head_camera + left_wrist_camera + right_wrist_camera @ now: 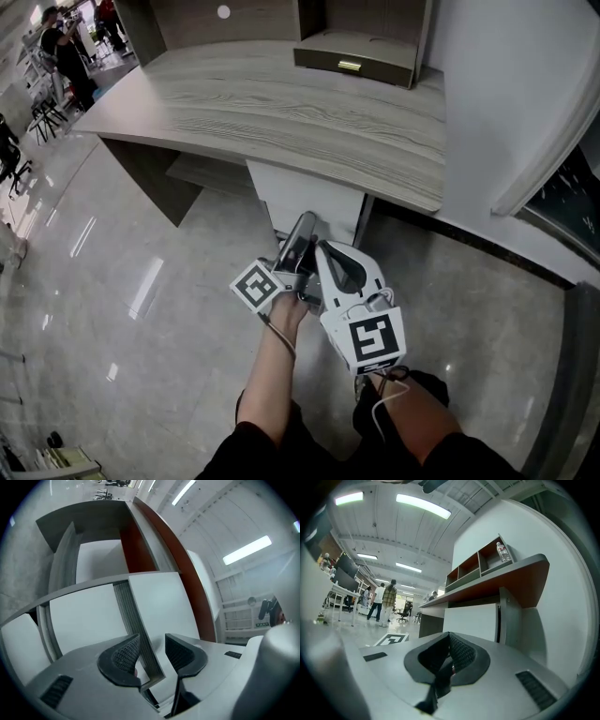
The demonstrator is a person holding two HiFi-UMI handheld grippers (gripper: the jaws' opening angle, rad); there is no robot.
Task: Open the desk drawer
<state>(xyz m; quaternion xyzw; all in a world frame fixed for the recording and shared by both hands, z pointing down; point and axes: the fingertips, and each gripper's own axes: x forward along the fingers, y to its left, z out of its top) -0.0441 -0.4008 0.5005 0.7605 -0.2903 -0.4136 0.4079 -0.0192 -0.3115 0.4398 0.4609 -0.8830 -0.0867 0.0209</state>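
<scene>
The white drawer unit (305,192) sits under the wood-grain desk top (281,108). My left gripper (303,227) reaches up to its front, low down. In the left gripper view the white drawer fronts (159,599) fill the frame, turned on their side. A grey ribbed strip (129,609) between them runs into the gap of my left gripper (152,651). Its jaws stand open around the strip's end, pads apart from it. My right gripper (326,251) lies beside the left one, shut and empty (450,660), level with the white unit (471,620).
A shelf box (361,56) stands at the desk's back, with a bottle (502,551) in one cubby. A white wall (506,103) closes the right side. Glossy tiled floor (141,281) spreads to the left. People (386,599) stand far off.
</scene>
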